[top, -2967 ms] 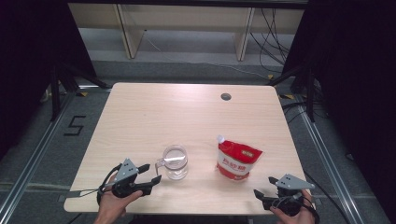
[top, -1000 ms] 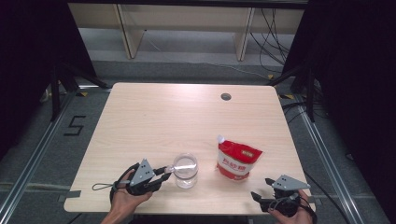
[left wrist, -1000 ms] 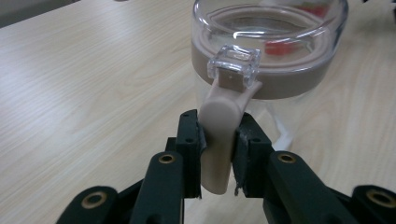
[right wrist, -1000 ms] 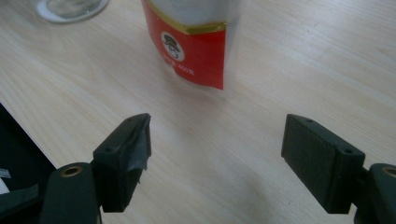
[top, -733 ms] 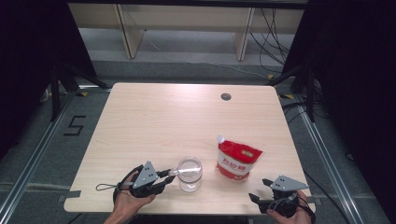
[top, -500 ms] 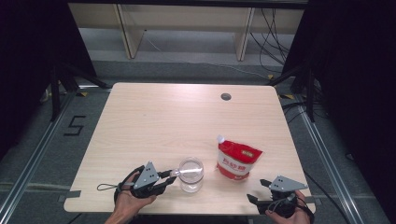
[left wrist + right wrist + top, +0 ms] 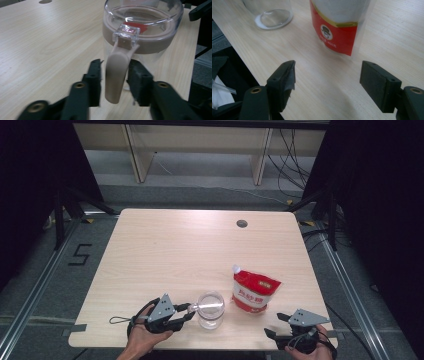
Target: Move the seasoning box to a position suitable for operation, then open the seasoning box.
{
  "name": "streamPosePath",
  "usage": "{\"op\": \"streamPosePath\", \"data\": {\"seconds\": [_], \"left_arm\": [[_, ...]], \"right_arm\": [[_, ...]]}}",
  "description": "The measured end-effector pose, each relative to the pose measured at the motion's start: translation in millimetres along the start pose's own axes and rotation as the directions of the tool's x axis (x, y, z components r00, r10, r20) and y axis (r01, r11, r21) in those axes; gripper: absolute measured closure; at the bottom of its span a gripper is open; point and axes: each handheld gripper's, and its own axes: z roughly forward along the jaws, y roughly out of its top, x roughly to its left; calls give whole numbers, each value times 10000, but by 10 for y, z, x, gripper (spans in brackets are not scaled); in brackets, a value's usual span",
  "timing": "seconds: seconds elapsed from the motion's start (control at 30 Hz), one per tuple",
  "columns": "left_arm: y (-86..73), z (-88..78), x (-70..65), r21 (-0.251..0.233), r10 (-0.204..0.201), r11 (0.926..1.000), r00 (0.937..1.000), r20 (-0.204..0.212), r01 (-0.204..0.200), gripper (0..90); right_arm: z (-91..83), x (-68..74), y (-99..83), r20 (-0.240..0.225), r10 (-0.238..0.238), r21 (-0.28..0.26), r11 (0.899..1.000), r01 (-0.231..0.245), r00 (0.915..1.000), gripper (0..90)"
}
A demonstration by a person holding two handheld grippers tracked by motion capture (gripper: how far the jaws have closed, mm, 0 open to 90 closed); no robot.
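Note:
A clear glass jar (image 7: 210,310) with a beige collar and a clear lid stands near the table's front edge. Its beige handle (image 7: 116,72) points at my left gripper (image 7: 189,311). In the left gripper view the handle hangs between the jaws of that gripper (image 7: 113,72). The jaws have just been opening and now stand open, slightly clear of the handle on both sides. A red and white pouch (image 7: 254,292) stands upright to the jar's right. My right gripper (image 7: 274,324) lies at the front right, open, facing the pouch (image 7: 337,27). Its jaws have just been closing a little, with nothing between them.
The wooden table (image 7: 190,245) has a small round cable hole (image 7: 242,223) at the back. The jar's base (image 7: 273,17) shows to the left of the pouch in the right gripper view. Dark floor, shelving legs and cables lie beyond the table.
The left gripper and the jar have shifted a little to the right and toward the front edge. The right gripper has crept slightly left. The pouch has stayed put.

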Motion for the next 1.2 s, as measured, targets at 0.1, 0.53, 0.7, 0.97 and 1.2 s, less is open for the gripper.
{"op": "streamPosePath", "data": {"seconds": [0.1,0.53,0.7,0.97,1.2], "left_arm": [[48,-95,-32,105,342,9994,9990,-281,-339,492],[103,-280,-55,-43,-333,9994,9994,8,333,336],[135,-318,-25,-237,-699,9972,9974,174,703,337],[160,-370,24,-532,-897,9944,9953,356,915,529],[203,-398,6,-682,-367,9968,9978,549,405,776]], "right_arm": [[2,-18,-12,1,35,-71,10000,-35,10000,296],[11,19,-3,77,92,-39,10000,-92,9999,286],[11,-6,-3,147,74,-50,10000,-73,9999,286],[-56,71,3,17,275,112,9996,-276,9996,284],[-89,207,11,-225,34,-99,9999,-37,9997,346]]}}
